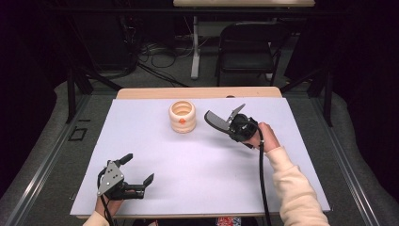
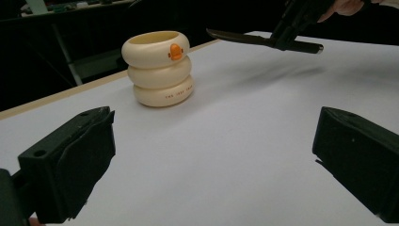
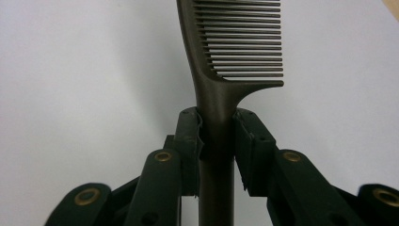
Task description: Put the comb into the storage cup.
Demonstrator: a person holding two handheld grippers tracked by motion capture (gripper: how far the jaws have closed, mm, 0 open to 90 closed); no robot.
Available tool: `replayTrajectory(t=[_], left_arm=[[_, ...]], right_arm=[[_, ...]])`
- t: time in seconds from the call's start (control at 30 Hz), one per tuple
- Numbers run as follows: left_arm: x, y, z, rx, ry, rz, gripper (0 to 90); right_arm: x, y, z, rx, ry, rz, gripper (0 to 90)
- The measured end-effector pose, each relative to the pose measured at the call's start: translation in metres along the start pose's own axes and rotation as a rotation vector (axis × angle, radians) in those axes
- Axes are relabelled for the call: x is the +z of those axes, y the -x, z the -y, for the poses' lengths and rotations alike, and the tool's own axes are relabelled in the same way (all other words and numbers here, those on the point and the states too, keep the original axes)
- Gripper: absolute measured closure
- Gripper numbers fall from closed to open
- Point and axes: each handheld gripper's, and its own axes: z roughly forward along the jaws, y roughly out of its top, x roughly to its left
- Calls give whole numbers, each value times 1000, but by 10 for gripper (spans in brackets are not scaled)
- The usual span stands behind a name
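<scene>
My right claw (image 3: pixel 217 136) is clamped on the comb (image 3: pixel 235 42) at the neck of its handle, pads flat on both sides, teeth pointing away from me. The comb hangs above the table (image 1: pixel 155 155), just right of the cup (image 1: pixel 182 116), not touching it. Thin stiff plastic, light, smooth, so I judge it could pivot or slip in the pads; the grip near the teeth looks sound. Teeth are fine, probably bendable. The cup's a ringed cream holder, likely light and tippy, though I can't tell the material. Left claw (image 1: pixel 136 173) sits wide and empty near the table's front edge.
</scene>
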Motion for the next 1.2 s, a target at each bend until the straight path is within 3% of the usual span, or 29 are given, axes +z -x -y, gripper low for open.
replayTrajectory(t=[1.2], left_arm=[[1, 1, 0, 6, 1, 0, 1]], right_arm=[[-5, 1, 2, 93, 165, -28, 724]])
